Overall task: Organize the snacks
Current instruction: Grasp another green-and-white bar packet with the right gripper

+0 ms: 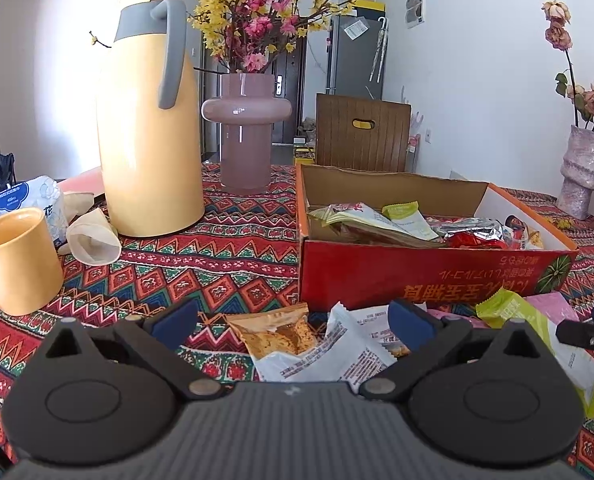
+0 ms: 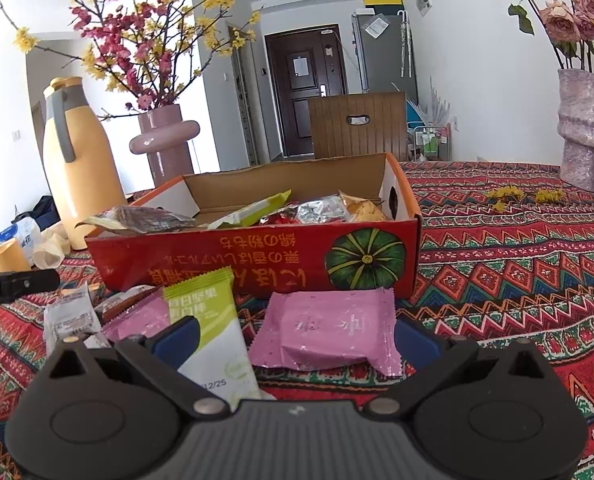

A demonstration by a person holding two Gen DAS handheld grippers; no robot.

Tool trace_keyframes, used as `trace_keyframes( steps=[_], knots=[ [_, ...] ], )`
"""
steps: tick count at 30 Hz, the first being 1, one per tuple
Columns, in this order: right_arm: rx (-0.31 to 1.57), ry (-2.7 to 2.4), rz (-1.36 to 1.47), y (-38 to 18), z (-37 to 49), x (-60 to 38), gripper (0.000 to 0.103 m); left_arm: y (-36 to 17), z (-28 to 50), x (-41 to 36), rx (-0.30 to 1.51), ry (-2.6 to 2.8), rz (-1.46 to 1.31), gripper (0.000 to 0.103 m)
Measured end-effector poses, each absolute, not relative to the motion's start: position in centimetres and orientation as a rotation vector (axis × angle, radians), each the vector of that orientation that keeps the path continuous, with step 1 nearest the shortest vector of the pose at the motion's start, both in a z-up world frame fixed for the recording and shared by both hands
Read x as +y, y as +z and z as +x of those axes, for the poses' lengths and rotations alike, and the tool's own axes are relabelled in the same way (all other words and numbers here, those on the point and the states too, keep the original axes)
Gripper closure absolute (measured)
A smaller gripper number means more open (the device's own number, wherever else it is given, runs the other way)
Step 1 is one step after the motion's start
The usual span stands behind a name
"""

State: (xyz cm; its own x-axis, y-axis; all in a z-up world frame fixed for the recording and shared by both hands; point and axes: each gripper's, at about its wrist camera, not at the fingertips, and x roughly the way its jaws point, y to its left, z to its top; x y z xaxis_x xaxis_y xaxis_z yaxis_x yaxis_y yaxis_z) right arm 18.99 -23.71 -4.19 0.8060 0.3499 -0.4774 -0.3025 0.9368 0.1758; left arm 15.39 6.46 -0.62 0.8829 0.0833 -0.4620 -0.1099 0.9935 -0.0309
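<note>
An open red cardboard box (image 1: 417, 276) (image 2: 257, 256) holds several snack packets. Loose packets lie on the cloth in front of it. My left gripper (image 1: 293, 326) is open over an orange-brown packet (image 1: 277, 332) and a white packet (image 1: 329, 356). My right gripper (image 2: 295, 338) is open, its fingers on either side of a pink packet (image 2: 329, 328) and a green-and-white packet (image 2: 213, 320). A second pink packet (image 2: 137, 320) lies under the green one. Neither gripper holds anything.
A yellow thermos jug (image 1: 149, 120), a pink vase of flowers (image 1: 245, 132), a yellow mug (image 1: 17, 260), paper cups (image 1: 93, 236) and a tissue pack (image 1: 17, 200) stand left. Another vase (image 2: 583, 128) stands far right. A wooden chair (image 1: 361, 132) is behind the table.
</note>
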Motion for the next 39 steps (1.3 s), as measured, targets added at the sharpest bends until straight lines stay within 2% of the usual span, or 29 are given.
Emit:
trace_keyframes(
  steps=[24,27,30,32,34,39],
  knots=[
    [0.588,0.362,-0.017,-3.5,18.6,-21.3,0.001,-0.7,15.3,7.3,0.485,0.108,-0.099,0.000],
    [0.577,0.400,-0.037,-3.1,18.5,-20.4,0.013,-0.7,15.3,7.2,0.485,0.108,-0.100,0.000],
    [0.601,0.432,-0.058,-3.4,18.7,-19.7,0.031,-0.7,15.3,7.2,0.487,0.107,-0.100,0.000],
    [0.619,0.446,-0.062,-3.6,18.8,-19.3,0.053,-0.7,15.3,7.2,0.487,0.105,-0.100,0.000],
    [0.636,0.461,-0.059,-3.9,18.9,-19.2,0.062,-0.7,15.3,7.1,0.487,0.105,-0.100,0.000],
    [0.616,0.473,-0.039,-3.6,18.4,-19.7,0.066,-0.7,15.3,7.2,0.492,0.106,-0.105,0.000]
  ],
)
